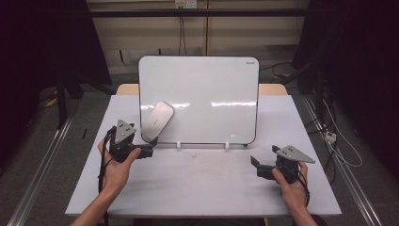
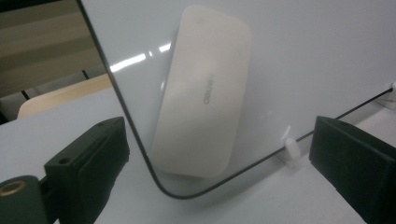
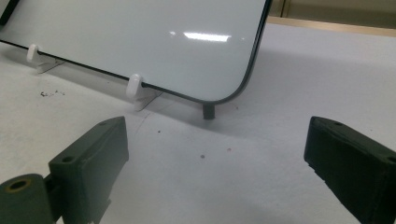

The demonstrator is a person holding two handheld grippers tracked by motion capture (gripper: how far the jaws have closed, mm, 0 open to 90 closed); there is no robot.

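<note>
A whiteboard (image 1: 207, 94) stands upright on small white clips at the back of the white table (image 1: 202, 183). A white oblong eraser (image 1: 158, 120) clings to its lower left corner, tilted. My left gripper (image 1: 151, 147) is open just below and left of the eraser, jaws apart on either side of the board's corner (image 2: 163, 189); the eraser (image 2: 203, 93) lies ahead between them, untouched. My right gripper (image 1: 254, 162) is open over the table at the front right, empty, facing the whiteboard's lower right corner (image 3: 233, 95).
White clips (image 3: 134, 88) and a small dark foot (image 3: 208, 111) hold the whiteboard's lower edge. Tiny dark specks (image 3: 49, 93) lie on the table. Cables (image 1: 341, 141) run along the floor to the right of the table.
</note>
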